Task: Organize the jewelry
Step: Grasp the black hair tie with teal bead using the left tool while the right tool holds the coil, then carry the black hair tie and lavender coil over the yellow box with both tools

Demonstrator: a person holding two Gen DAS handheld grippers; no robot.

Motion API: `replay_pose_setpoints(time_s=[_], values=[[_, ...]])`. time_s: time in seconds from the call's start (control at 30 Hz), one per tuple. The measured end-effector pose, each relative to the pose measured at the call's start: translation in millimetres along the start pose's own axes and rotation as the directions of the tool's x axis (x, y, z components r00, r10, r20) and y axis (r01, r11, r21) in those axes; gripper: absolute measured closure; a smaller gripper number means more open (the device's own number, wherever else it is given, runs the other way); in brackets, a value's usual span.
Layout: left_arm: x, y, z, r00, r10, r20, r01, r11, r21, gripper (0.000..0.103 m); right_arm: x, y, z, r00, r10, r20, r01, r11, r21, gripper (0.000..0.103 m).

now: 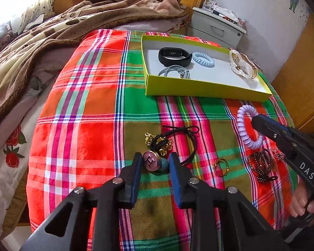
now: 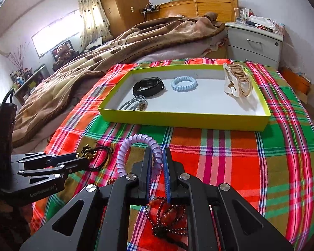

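A yellow-green tray (image 1: pixel 198 89) (image 2: pixel 178 118) on the plaid cloth holds a black band (image 1: pixel 174 56), a light-blue coil tie (image 1: pixel 203 59), a grey cord (image 1: pixel 173 72) and a clear hair claw (image 1: pixel 242 65). My right gripper (image 2: pixel 158 156) is shut on a lilac coil tie (image 2: pixel 140 140) (image 1: pixel 243 125) just above the cloth. My left gripper (image 1: pixel 155 163) is open, its jaws on either side of a pink "H" pendant (image 1: pixel 151 160) with a gold chain (image 1: pixel 158 142) and a black cord (image 1: pixel 184 130).
A gold ring (image 1: pixel 220 166) and dark bead strands (image 1: pixel 261 165) (image 2: pixel 167 215) lie on the cloth near the front. A brown blanket (image 1: pixel 62 31) lies on the left. A white nightstand (image 1: pixel 216 27) stands behind the tray.
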State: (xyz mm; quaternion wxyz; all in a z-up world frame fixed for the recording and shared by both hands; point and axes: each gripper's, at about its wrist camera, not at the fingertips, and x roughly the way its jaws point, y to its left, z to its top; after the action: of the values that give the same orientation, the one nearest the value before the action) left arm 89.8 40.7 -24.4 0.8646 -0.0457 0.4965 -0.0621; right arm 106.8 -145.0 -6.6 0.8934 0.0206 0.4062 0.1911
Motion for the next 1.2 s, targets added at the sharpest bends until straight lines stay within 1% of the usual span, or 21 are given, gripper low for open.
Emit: replay_pose_setpoints(time_s=[0.17, 0.2, 0.53, 0.7, 0.9, 1.03, 1.2], values=[[-1, -1, -2, 1.000, 0.006, 0.010, -0.006, 1.000, 0.001, 0.078, -2, 1, -1, 1.000, -0.002, 0.003, 0.002, 1.000, 0.001, 0.092], [-2, 0, -2, 1.000, 0.001, 0.012, -0.001, 1.000, -0.004, 0.083, -2, 1, -1, 1.000, -0.003, 0.005, 0.003, 1.000, 0.002, 0.092], [-16, 2, -2, 0.998, -0.029, 0.062, 0.029, 1.000, -0.009, 0.083, -6, -2, -1, 1.000, -0.016, 0.011, 0.016, 1.000, 0.014, 0.092], [-25, 1, 4, 0.994, -0.037, 0.103, 0.038, 0.999, -0.011, 0.083, -7, -3, 0, 1.000, -0.020, 0.017, 0.020, 1.000, 0.019, 0.092], [-32, 0, 9, 0.990, -0.059, 0.130, 0.061, 0.998, -0.012, 0.083, -9, -3, 0, 1.000, -0.023, 0.021, 0.022, 1.000, 0.022, 0.092], [-39, -3, 13, 0.983, -0.094, 0.155, 0.097, 0.995, -0.009, 0.083, -12, -4, 0, 0.999, -0.025, 0.027, 0.024, 0.999, 0.025, 0.092], [-43, -4, 16, 0.981, -0.099, 0.168, 0.102, 0.995, -0.005, 0.083, -15, -5, 1, 0.999, -0.030, 0.035, 0.028, 0.999, 0.030, 0.092]])
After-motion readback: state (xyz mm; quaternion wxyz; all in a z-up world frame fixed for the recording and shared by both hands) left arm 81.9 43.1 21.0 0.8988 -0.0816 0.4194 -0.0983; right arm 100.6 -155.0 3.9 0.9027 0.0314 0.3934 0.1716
